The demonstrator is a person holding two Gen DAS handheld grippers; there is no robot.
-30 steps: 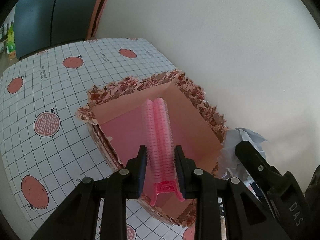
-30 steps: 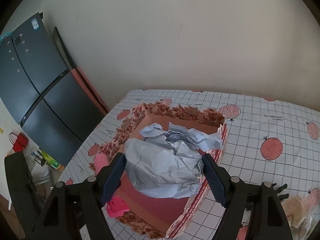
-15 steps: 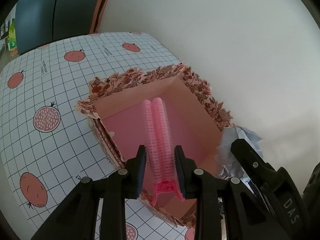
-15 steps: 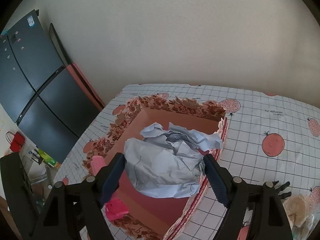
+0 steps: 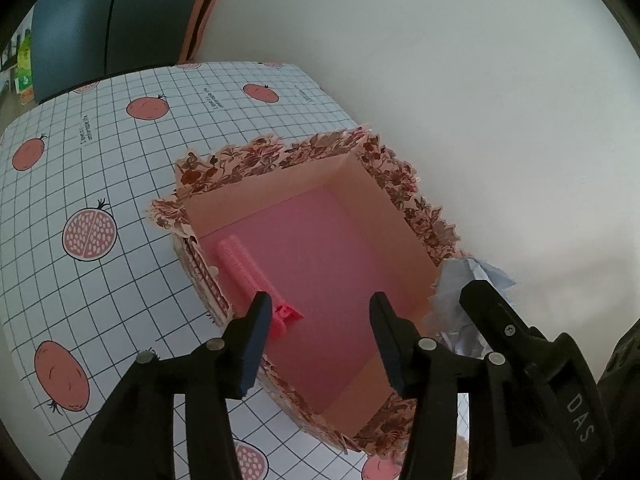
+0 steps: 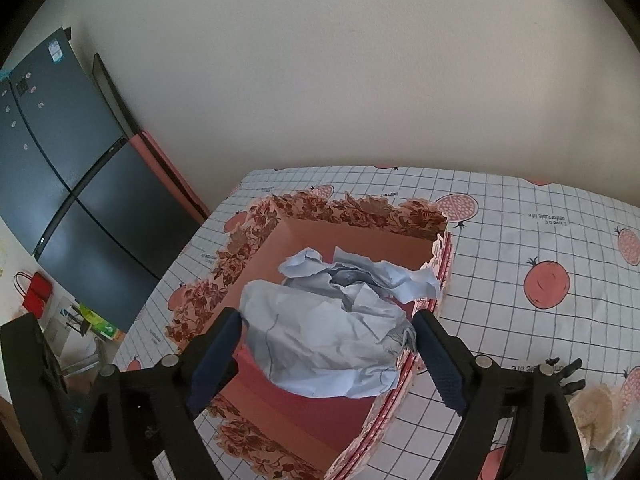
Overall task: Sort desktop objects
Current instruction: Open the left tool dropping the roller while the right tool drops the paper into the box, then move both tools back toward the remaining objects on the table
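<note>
Left tongs (image 5: 318,320) angled steeply down over the open box (image 5: 404,200), jaws opening, nothing between them. Clip (image 5: 256,276) lies on the pink box floor by the left wall, just beside and partly behind the left finger (image 5: 252,340), not pressed by either pad. Its long axis runs from near the left finger away toward the far-left corner; the pinch handle end is nearest the tongs, the ridged roller end points away.

Right tongs (image 6: 326,356) tilted down over the same box (image 6: 348,210) from the other side, jaws opening wide. Crumpled paper (image 6: 320,340) sits between the fingers, over the box's near-right part; left pad looks to touch it, the right pad I cannot tell. Box stands on the gridded surface (image 6: 520,240).
</note>
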